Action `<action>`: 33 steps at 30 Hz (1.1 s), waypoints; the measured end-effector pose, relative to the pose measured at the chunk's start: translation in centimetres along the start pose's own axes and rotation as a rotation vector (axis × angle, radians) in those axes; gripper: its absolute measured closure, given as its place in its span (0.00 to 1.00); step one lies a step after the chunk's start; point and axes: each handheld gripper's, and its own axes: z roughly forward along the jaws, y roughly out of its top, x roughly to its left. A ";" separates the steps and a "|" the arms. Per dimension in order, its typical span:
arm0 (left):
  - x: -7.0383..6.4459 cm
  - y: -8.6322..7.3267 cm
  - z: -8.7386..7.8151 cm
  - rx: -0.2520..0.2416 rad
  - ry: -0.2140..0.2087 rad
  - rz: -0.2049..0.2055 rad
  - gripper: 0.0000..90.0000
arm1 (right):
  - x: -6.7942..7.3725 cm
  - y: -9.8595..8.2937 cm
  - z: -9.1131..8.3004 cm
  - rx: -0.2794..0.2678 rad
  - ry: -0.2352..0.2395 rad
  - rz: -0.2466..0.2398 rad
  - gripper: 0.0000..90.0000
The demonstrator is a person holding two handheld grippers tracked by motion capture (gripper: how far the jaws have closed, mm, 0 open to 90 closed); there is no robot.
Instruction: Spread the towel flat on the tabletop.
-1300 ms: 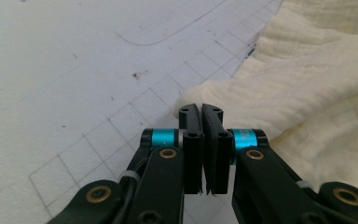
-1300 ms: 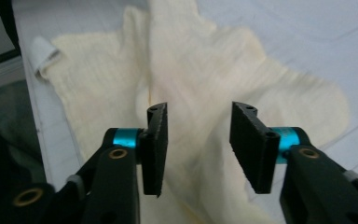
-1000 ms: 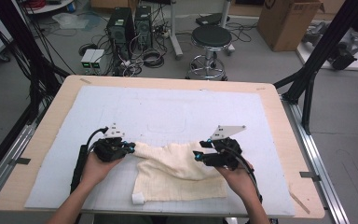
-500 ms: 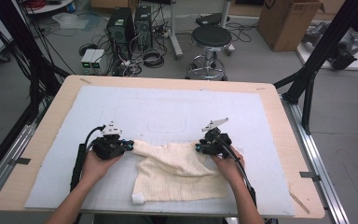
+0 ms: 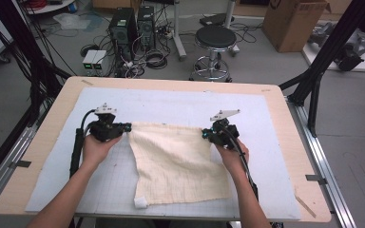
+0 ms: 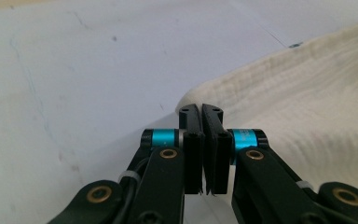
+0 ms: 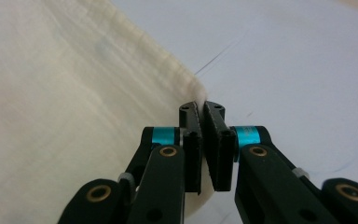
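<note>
Grey floor all round. Wooden table (image 5: pixel 38 142) topped by a pale mat (image 5: pixel 171 102). Black stool (image 5: pixel 213 40) at twelve o'clock; computer towers (image 5: pixel 132 23) and tangled cables at eleven; cardboard box (image 5: pixel 292 21) at one. Black frame struts (image 5: pixel 321 61) flank both sides.

Wooden table (image 5: pixel 43 142) — pale mat (image 5: pixel 180 102) — cream cloth (image 5: pixel 176 164) spread flat.

The far half of the table (image 5: pixel 180 85) lies bare, so a gripper can pass freely between the far edge and the cloth (image 5: pixel 176 161). The cloth covers the middle down to the near edge, stretched flat between the left gripper (image 5: pixel 126 127) and right gripper (image 5: pixel 205 135), each clamped on a far corner of it. Bare strips run along the left and right edges, outside the forearms that come in over the near edge.
</note>
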 end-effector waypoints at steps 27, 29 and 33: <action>-3.1 -2.2 -2.5 -0.099 -0.128 0.075 0.69 | 1.6 -0.9 -3.8 -0.121 0.065 -0.021 0.59; -3.8 -3.2 -3.1 -0.107 -0.148 0.089 0.67 | 2.3 -1.7 -4.3 -0.125 0.086 -0.034 0.57; -4.9 -5.3 -4.1 -0.089 -0.168 0.136 0.66 | 3.3 -3.3 -5.1 -0.128 0.125 -0.045 0.51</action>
